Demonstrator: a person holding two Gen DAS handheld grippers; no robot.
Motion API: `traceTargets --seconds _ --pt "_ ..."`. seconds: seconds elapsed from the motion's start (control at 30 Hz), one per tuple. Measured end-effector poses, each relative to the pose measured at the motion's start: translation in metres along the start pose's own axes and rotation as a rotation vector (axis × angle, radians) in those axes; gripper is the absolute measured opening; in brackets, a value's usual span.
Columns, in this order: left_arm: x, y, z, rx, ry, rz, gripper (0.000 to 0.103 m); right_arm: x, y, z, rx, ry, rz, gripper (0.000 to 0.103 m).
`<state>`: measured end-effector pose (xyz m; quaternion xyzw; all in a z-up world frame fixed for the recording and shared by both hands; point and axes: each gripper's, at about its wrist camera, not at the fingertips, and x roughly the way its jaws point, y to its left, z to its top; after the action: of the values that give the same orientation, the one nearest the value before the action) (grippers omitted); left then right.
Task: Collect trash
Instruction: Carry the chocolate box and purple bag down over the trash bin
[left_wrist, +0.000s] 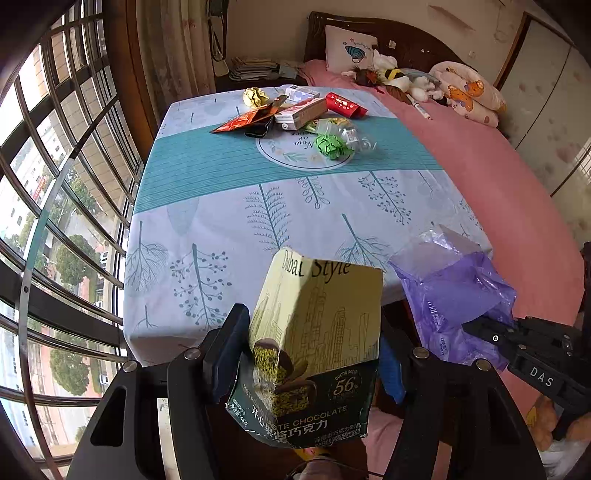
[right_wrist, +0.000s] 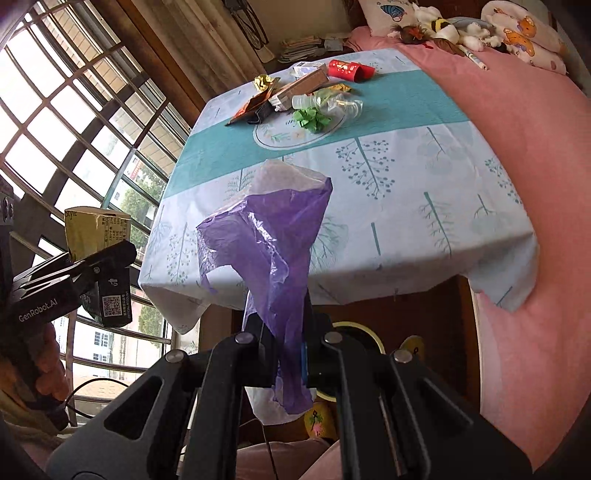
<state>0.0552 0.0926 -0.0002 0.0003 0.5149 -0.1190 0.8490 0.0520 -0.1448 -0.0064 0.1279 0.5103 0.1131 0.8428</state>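
So the biggest thing here is the worktop (left_wrist: 229, 221), covered in a pale blue cloth printed with trees and a teal band, sitting with a barred window on its left and a pink-sheeted bed (left_wrist: 480, 177) running along its right side. All the leftover trash sits in one clump (left_wrist: 295, 118) at the far end of the worktop: red and orange wrappers, a long brown-and-white carton, a clear plastic bottle, a yellow paper ball and a crumpled green paper ball. Nothing lies on the near half.

Next down in size, the thin purple plastic bag (right_wrist: 266, 236) hangs off the near edge of the worktop, bunched at the neck. The right gripper (right_wrist: 284, 354) has its fingers clamped tight on that bunched plastic, so the top flares up and stays reachable, which looks like the whole point: it's the collecting bag.

Then the yellow-green and dark green cardboard chocolate box (left_wrist: 314, 347), already flattened a bit. The left gripper (left_wrist: 314, 369) has its fingers set fairly wide, one on each side of the box, gripping it upright just left of the bag.

My guess is the box is about to go into the bag, but the mouth looks floppy and half-collapsed, so lining it up could be fiddly.
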Motion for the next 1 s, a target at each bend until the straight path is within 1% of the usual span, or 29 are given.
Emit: traceTargets --seconds 0.1,0.2,0.37,0.4,0.63,0.8,1.0 --pt "0.013 -0.007 -0.017 0.012 0.035 -0.005 0.064 0.001 0.004 -0.022 0.005 0.034 -0.017 0.006" --pt "0.033 -0.015 -0.034 0.016 0.085 -0.008 0.064 0.009 0.000 -0.038 0.011 0.069 -0.032 0.006" --pt "0.082 -0.029 -0.067 0.024 0.172 -0.006 0.063 0.039 -0.018 -0.064 0.042 0.152 -0.041 0.006" --pt "0.096 -0.032 -0.068 0.027 0.187 -0.002 0.064 0.047 -0.023 -0.068 0.052 0.169 -0.040 0.006" --pt "0.186 -0.048 -0.112 0.017 0.256 0.016 0.064 0.118 -0.064 -0.115 0.110 0.268 -0.057 0.006" --pt "0.254 -0.055 -0.143 -0.002 0.308 0.023 0.064 0.176 -0.094 -0.147 0.136 0.317 -0.064 0.006" --pt "0.329 -0.059 -0.175 0.006 0.347 0.028 0.065 0.247 -0.125 -0.176 0.158 0.356 -0.072 0.006"
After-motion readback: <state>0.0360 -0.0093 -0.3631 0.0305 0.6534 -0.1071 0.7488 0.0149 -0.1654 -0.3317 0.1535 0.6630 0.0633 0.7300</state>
